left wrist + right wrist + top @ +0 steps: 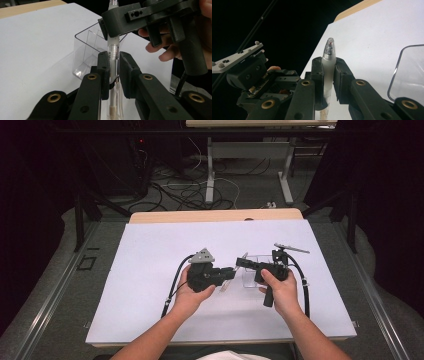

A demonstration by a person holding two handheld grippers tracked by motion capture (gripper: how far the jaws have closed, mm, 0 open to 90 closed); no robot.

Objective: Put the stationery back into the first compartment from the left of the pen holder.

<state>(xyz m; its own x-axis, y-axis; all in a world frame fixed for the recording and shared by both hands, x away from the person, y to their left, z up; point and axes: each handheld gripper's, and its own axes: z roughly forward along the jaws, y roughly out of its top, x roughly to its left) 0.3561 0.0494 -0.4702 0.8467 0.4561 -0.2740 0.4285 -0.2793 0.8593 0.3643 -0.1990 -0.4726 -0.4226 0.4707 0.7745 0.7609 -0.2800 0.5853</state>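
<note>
Above the one clear box [252, 270], both tongs, left [229, 273] and right [242, 263], clamp one pen [113, 57].

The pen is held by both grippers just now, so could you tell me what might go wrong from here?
1. Both the left gripper and the right gripper clamp the same clear pen; pulling out of line could bend or crack it.
2. If its two halves part suddenly, a piece could drop on the white table.
3. The clear plastic box sits close by and could get knocked.
</note>
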